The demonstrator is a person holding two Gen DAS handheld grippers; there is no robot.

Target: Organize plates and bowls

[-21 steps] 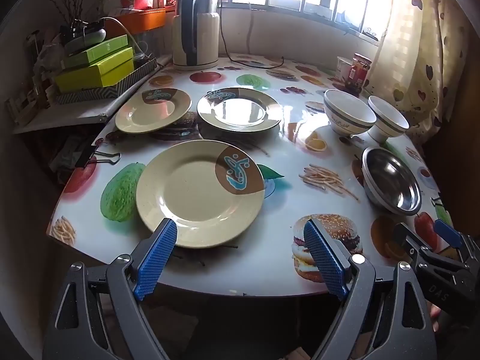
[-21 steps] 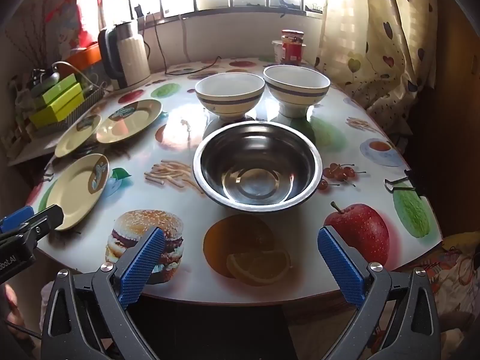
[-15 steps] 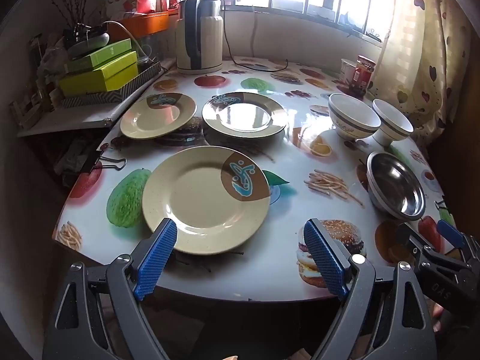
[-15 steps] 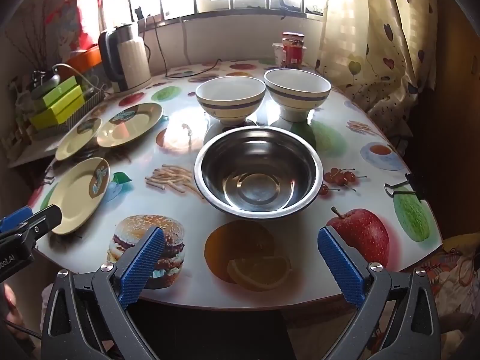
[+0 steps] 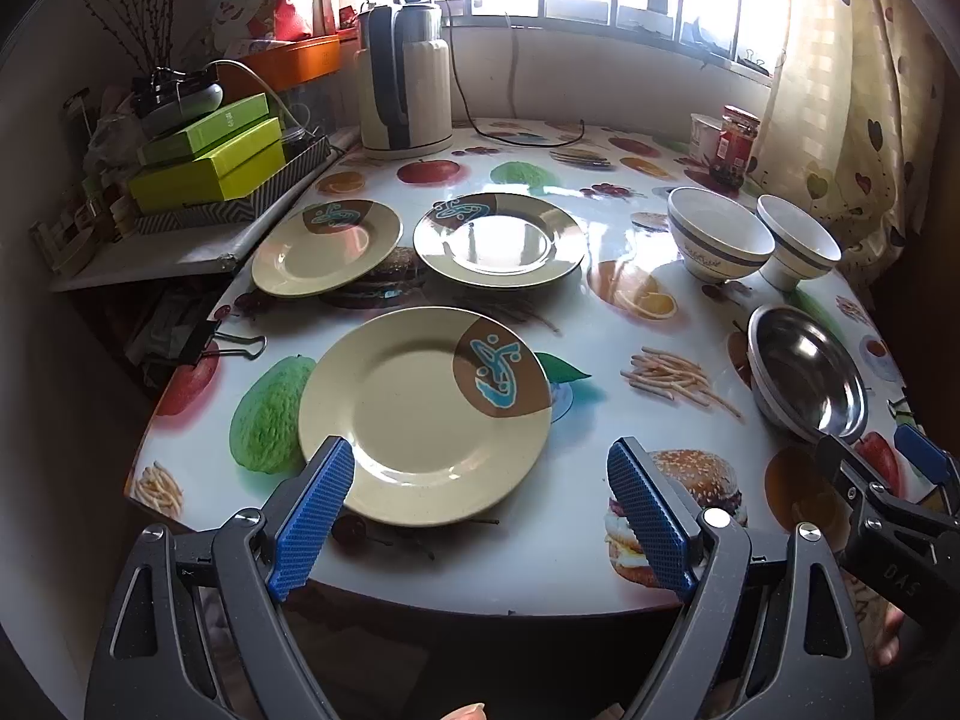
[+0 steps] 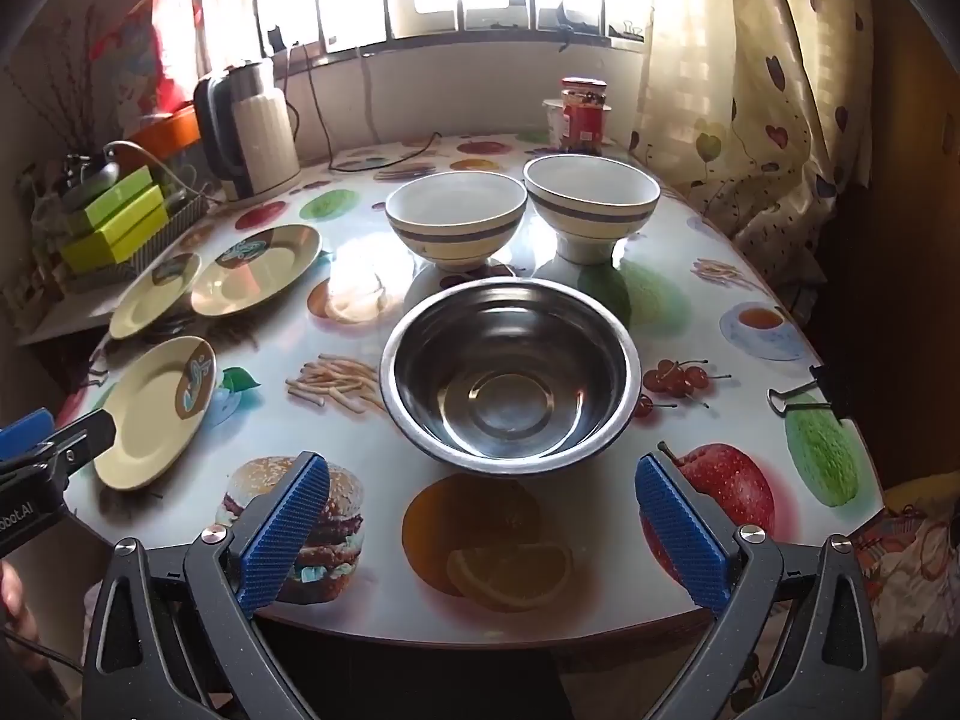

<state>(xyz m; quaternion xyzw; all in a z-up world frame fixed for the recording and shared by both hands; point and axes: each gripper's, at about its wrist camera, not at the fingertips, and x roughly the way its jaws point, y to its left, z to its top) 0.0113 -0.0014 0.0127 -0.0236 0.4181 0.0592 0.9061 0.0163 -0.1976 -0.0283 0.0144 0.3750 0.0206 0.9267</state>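
Observation:
Three cream plates with a brown and blue patch lie on the table: a near plate [image 5: 420,414] [image 6: 159,411], a far-left plate [image 5: 327,246] and a far-middle plate [image 5: 501,240]. A steel bowl [image 6: 510,372] [image 5: 807,381] sits front right, with two white blue-banded bowls [image 6: 453,225] [image 6: 591,204] behind it. My left gripper [image 5: 480,516] is open and empty, just short of the near plate's front rim. My right gripper [image 6: 480,525] is open and empty, in front of the steel bowl.
The fruit-print table [image 5: 600,546] ends just ahead of both grippers. A kettle [image 5: 405,90] with its cord, a red jar [image 6: 582,114], green boxes [image 5: 210,162] on a side shelf and binder clips [image 6: 804,396] [image 5: 222,345] edge the table. A curtain hangs at right.
Both grippers have risen a little and the left one has tilted, so the table sits lower in both views. Both stay open. Plates and bowls have not moved.

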